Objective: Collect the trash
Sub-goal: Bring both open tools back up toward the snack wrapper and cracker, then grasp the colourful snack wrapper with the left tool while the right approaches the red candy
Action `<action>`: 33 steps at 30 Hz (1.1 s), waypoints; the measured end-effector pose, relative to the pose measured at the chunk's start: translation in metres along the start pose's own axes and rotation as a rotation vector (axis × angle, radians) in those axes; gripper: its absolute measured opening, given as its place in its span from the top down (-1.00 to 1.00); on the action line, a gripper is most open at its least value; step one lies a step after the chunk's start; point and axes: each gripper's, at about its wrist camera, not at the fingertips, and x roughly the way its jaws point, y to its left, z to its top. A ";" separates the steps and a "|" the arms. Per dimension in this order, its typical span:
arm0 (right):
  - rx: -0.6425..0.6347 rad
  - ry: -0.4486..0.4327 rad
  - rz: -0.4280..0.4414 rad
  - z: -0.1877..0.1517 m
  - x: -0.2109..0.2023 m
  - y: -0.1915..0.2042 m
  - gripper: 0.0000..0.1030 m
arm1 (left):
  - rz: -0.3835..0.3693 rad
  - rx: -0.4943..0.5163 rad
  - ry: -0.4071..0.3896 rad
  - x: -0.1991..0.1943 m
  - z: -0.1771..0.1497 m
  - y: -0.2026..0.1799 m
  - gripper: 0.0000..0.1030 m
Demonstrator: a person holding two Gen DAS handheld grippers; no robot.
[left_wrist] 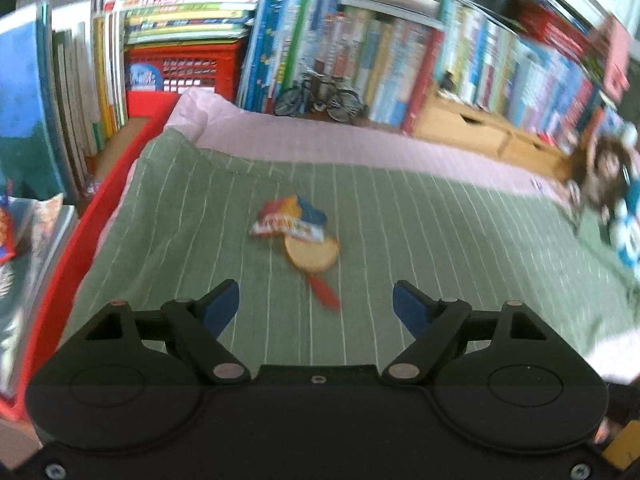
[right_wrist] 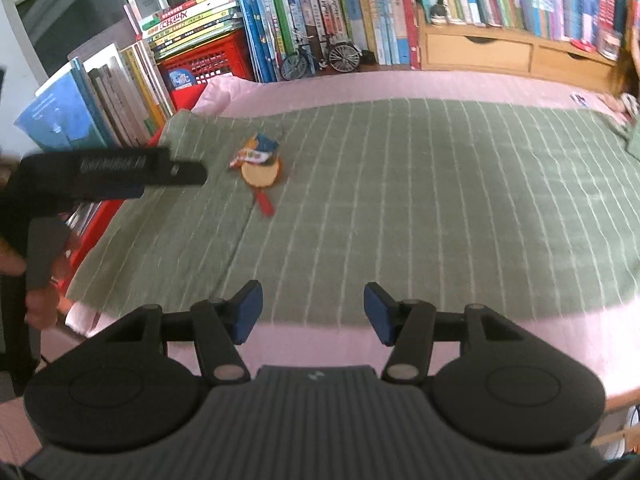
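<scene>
Above the green striped blanket [left_wrist: 400, 208] we see the left gripper [left_wrist: 316, 306] and right gripper [right_wrist: 313, 312], both spread apart and holding nothing. Beyond them the trash lies mid-blanket: a crumpled wrapper [left_wrist: 290, 218] touching a round biscuit [left_wrist: 312, 254], with a red scrap [left_wrist: 326, 294] just beside. Bookshelves [right_wrist: 360, 12] line the wall behind.

blurred: wrapper [left_wrist: 289, 218] print unreadable, book spines [left_wrist: 500, 64] smeared | cut off: plush toy [left_wrist: 612, 196] at right edge, perhaps a doll; left gripper [right_wrist: 176, 170] fingertips hidden behind own body in right view | too small: scrap on pink sheet [right_wrist: 579, 99]
</scene>
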 end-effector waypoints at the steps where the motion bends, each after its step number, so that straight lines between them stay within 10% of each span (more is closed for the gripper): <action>1: -0.002 0.001 -0.004 0.004 0.007 0.003 -0.33 | -0.006 -0.037 0.009 0.015 0.008 0.006 -0.61; 16: 0.064 0.074 -0.044 0.018 0.078 0.026 -0.33 | -0.075 -0.605 0.177 0.165 0.037 0.078 -0.59; 21: 0.078 0.085 -0.055 0.020 0.088 0.027 -0.33 | -0.057 -0.630 0.165 0.186 0.044 0.080 -0.33; 24: 0.073 0.086 -0.055 0.023 0.093 0.029 -0.33 | -0.054 -0.608 0.154 0.190 0.046 0.079 0.64; 33: 0.055 0.080 -0.042 0.035 0.108 0.034 -0.33 | -0.142 -0.419 0.116 0.153 0.050 0.067 0.73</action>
